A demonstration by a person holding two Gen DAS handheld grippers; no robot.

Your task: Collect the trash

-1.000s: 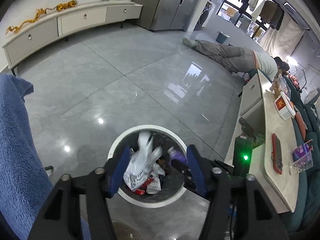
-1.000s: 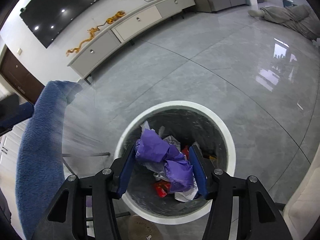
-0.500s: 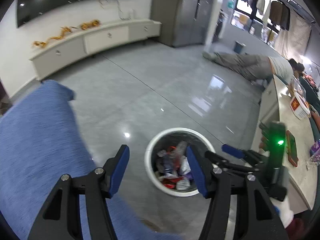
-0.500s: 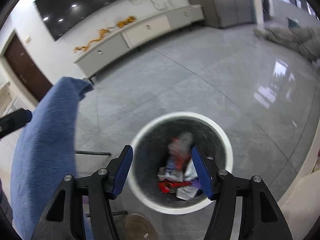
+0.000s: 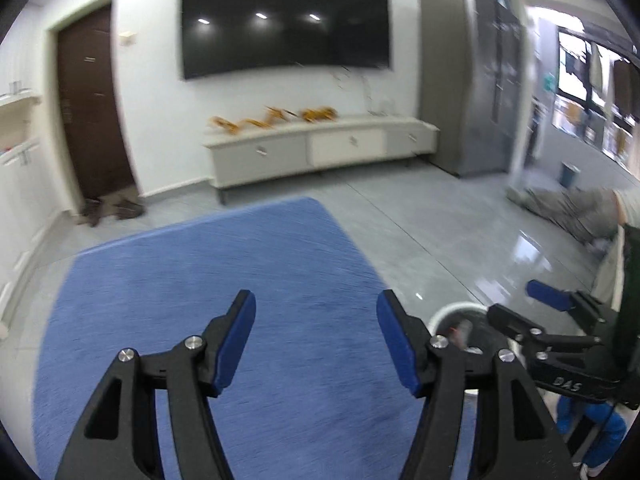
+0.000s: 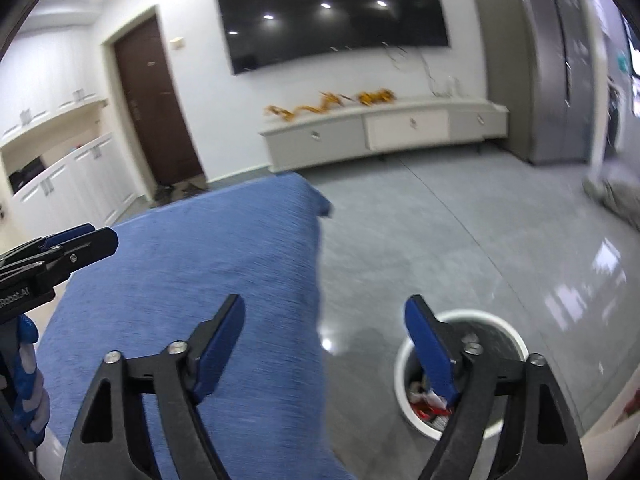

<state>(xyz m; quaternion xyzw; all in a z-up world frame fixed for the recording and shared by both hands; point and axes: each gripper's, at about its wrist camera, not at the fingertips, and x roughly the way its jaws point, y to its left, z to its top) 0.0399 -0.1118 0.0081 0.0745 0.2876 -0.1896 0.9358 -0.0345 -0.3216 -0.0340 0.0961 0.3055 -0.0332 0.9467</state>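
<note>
A round white trash bin (image 6: pixel 500 322) stands on the grey floor, with red and white wrappers (image 6: pixel 424 398) inside. It also shows in the left wrist view (image 5: pixel 456 310), partly hidden behind the grippers. My left gripper (image 5: pixel 316 340) is open and empty above a blue cloth-covered surface (image 5: pixel 200 280). My right gripper (image 6: pixel 324 344) is open and empty, raised above the bin's left side and the cloth's (image 6: pixel 200 248) edge. The right gripper (image 5: pixel 548 300) shows at the left wrist view's right; the left gripper (image 6: pixel 72 244) shows at the right wrist view's left.
A white TV cabinet (image 5: pixel 320 152) stands along the far wall under a wall-mounted TV (image 5: pixel 284 20). A brown door (image 6: pixel 156 112) is at left, a grey fridge (image 5: pixel 472 96) at right. A person (image 5: pixel 568 208) lies on the floor far right.
Both grippers have let the trash fall into the bin, opened, risen and tilted up. The views swung left from the bin to the blue cloth and the far wall.
</note>
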